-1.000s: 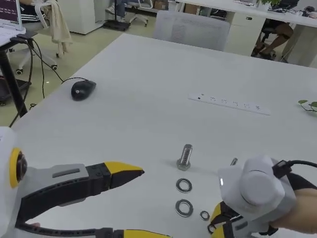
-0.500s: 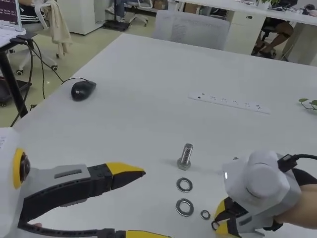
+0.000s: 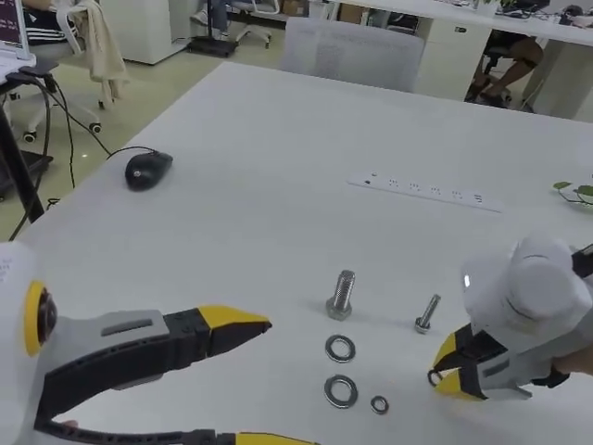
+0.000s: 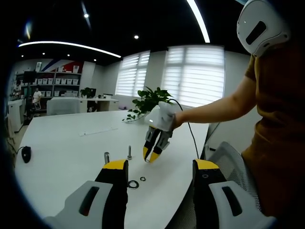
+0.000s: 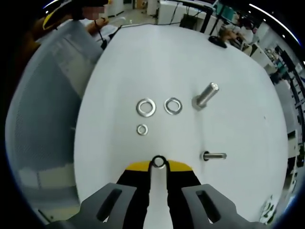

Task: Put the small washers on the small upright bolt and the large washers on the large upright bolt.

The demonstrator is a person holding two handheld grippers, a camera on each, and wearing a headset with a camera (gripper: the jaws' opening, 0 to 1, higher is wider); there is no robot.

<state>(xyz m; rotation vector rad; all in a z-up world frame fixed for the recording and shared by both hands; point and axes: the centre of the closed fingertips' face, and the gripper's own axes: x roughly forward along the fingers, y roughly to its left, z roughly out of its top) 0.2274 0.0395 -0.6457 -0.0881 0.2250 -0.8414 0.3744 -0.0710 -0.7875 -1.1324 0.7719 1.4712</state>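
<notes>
I read both bolts as bare: my right claw [image 3: 445, 375] grips one small washer [image 5: 158, 161] at 6 o'clock of the small bolt [image 3: 426, 313], my left claw [image 3: 271, 382] hangs wide open and empty, and two large washers [image 3: 340, 349] and a spare small washer [image 3: 379, 404] wait at 6 o'clock of the large bolt [image 3: 341, 295]

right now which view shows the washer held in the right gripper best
The right gripper view: the small washer sits centred and close, pinched at the yellow tips of the right gripper. The head view shows it as a tiny ring there. In the left gripper view that gripper is distant, the washer too small to tell.
</notes>
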